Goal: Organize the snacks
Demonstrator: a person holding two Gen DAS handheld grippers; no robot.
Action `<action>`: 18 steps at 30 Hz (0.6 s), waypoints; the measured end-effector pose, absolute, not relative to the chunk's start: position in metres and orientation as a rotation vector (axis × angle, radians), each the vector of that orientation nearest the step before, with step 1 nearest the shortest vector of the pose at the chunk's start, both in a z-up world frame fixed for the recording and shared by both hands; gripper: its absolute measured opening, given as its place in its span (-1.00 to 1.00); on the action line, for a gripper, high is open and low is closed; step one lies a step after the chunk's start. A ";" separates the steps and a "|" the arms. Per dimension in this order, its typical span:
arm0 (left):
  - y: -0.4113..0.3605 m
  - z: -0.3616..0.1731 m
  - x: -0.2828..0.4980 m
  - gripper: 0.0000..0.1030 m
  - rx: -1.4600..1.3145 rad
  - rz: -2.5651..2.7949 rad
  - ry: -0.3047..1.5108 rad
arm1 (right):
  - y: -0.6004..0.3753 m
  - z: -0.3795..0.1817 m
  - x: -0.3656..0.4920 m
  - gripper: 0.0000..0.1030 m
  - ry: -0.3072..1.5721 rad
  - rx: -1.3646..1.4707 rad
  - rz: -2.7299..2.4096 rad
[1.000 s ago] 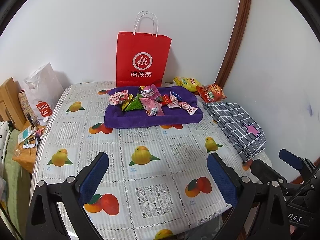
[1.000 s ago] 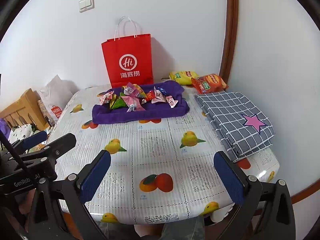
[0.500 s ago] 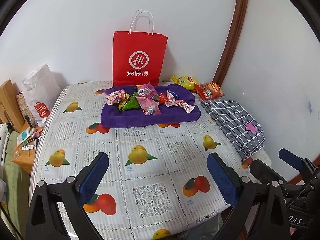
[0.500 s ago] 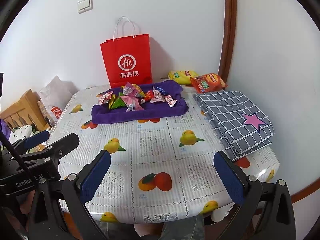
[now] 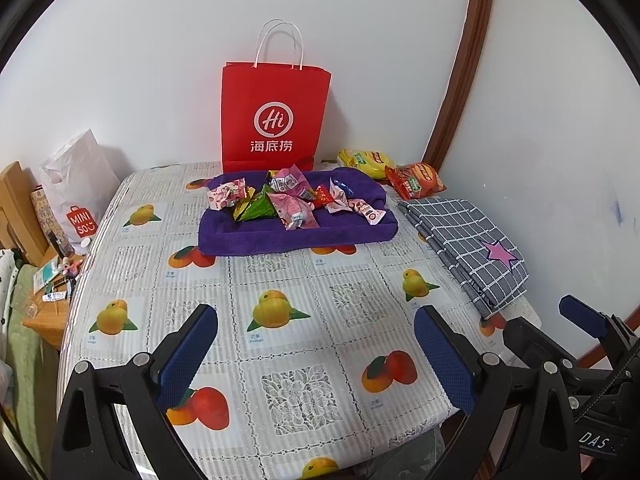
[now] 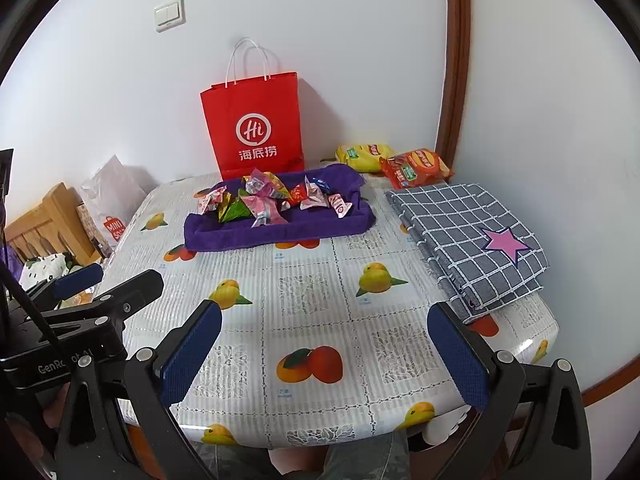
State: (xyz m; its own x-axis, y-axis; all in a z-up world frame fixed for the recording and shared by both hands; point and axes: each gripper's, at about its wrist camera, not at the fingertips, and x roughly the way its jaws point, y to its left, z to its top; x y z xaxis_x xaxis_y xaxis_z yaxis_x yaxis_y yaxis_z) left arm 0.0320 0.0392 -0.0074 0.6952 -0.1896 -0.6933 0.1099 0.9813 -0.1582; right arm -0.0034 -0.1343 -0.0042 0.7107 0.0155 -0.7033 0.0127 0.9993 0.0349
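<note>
Several small snack packets (image 5: 292, 200) (image 6: 266, 198) lie in a heap on a folded purple towel (image 5: 296, 236) (image 6: 280, 232) at the back of the table. A yellow chip bag (image 5: 360, 158) (image 6: 362, 156) and a red-orange chip bag (image 5: 416, 180) (image 6: 416, 168) lie in the far right corner. A red paper bag (image 5: 274, 120) (image 6: 254, 128) stands upright against the wall behind the towel. My left gripper (image 5: 316, 348) and right gripper (image 6: 324, 352) hover open and empty over the table's near edge, well short of the snacks.
A folded grey checked cloth with a pink star (image 5: 468, 244) (image 6: 472, 240) lies along the table's right side. The table (image 5: 304, 288) has a fruit-print cover. A white Miniso bag (image 5: 78, 196) and a cluttered wooden stand (image 5: 48, 304) sit left of the table. Walls close off the back and right.
Both views have shifted slightly, with the table and snacks sitting a little differently in frame. Both grippers stay open and empty.
</note>
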 end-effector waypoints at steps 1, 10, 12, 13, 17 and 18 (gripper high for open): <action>0.039 -0.007 0.032 0.93 -0.108 -0.168 0.785 | -0.134 -0.004 -0.004 0.97 0.780 0.037 0.002; 0.039 -0.007 0.032 0.93 -0.108 -0.169 0.784 | -0.135 -0.003 -0.003 0.97 0.778 0.044 0.003; 0.039 -0.007 0.032 0.93 -0.107 -0.167 0.783 | -0.134 -0.003 -0.003 0.97 0.776 0.043 0.002; 0.039 -0.007 0.032 0.93 -0.107 -0.168 0.783 | -0.134 -0.002 -0.004 0.97 0.775 0.043 0.004; 0.040 -0.005 0.032 0.93 -0.107 -0.171 0.782 | -0.132 -0.002 -0.004 0.97 0.773 0.043 0.007; 0.040 -0.005 0.032 0.93 -0.108 -0.172 0.782 | -0.131 -0.002 -0.004 0.97 0.772 0.042 0.009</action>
State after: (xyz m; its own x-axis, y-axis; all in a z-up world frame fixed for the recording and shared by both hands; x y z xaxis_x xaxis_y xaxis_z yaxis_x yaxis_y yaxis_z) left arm 0.0317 0.0398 -0.0051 0.6963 -0.1938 -0.6911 0.1135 0.9805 -0.1606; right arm -0.0043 -0.1313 -0.0018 0.7165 0.0236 -0.6972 0.0072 0.9991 0.0412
